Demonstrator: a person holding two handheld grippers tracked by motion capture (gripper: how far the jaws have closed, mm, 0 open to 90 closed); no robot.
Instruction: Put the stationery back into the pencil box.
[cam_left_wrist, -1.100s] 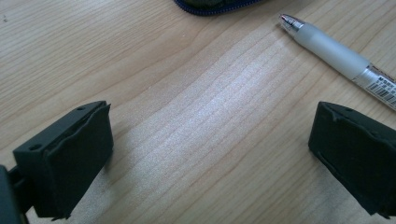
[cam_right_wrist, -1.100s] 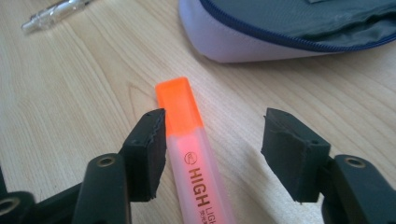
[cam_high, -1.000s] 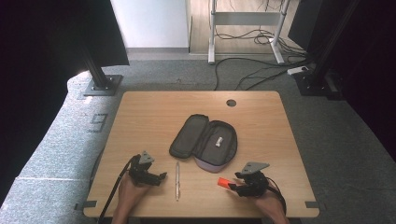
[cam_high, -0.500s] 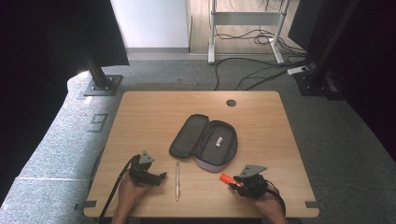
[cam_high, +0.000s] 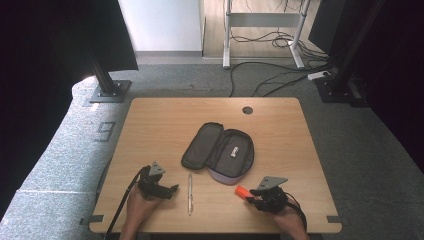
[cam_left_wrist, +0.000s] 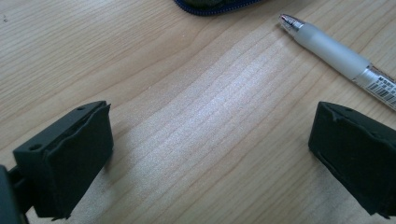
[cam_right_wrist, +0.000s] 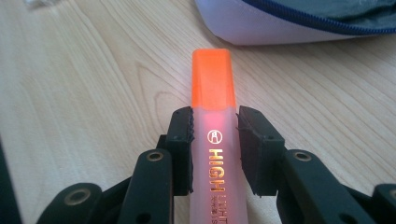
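Your right claw (cam_right_wrist: 215, 140) has just closed and now grips the orange highlighter (cam_right_wrist: 212, 93) at the near right. Left claw (cam_high: 167, 189) waits open beside the pen (cam_high: 190, 194). Farther, the pencil case (cam_high: 220, 150) lies open; I judge both items remain to go in.

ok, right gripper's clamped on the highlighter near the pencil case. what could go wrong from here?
1. The right gripper pinches the orange highlighter on its smooth barrel behind the cap; it may twist or slip when lifted.
2. The open pencil case lies close ahead; the cap could catch its raised edge rather than clear it.
3. The pen lies beside the open left gripper; one jaw may nudge it and set it rolling.
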